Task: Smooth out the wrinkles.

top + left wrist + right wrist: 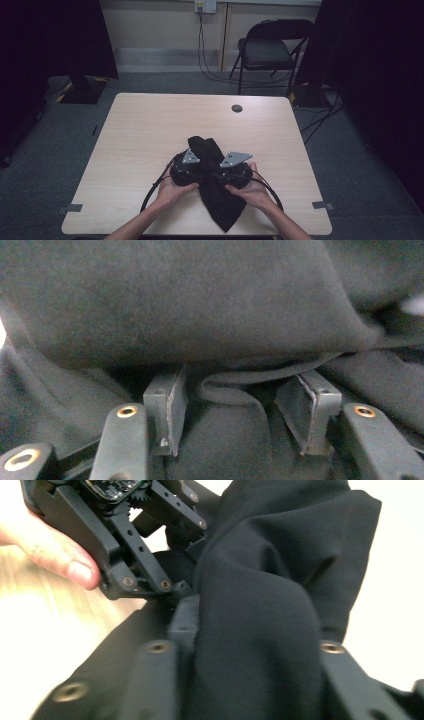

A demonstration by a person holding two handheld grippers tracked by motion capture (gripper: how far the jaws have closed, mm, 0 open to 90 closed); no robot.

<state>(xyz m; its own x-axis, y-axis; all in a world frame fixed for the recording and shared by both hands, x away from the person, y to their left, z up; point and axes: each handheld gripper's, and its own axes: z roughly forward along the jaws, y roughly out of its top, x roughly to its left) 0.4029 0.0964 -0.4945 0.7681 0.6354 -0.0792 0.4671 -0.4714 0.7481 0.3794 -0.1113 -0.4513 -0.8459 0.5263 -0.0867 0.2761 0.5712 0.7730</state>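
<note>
Black cloth (216,192) between both tools

No readable text, label, brand or number appears anywhere.

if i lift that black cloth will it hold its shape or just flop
The black cloth will probably flop: it already lies bunched on the table, with a soft fold between the left gripper jaws. It looks light and matte, so unlikely to slip.

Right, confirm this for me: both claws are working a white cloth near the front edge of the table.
Wrong on colour. The cloth is black, not white, as the high view shows. The rest stands: the left claw and right claw are both at it, near the front edge of the table.
</note>
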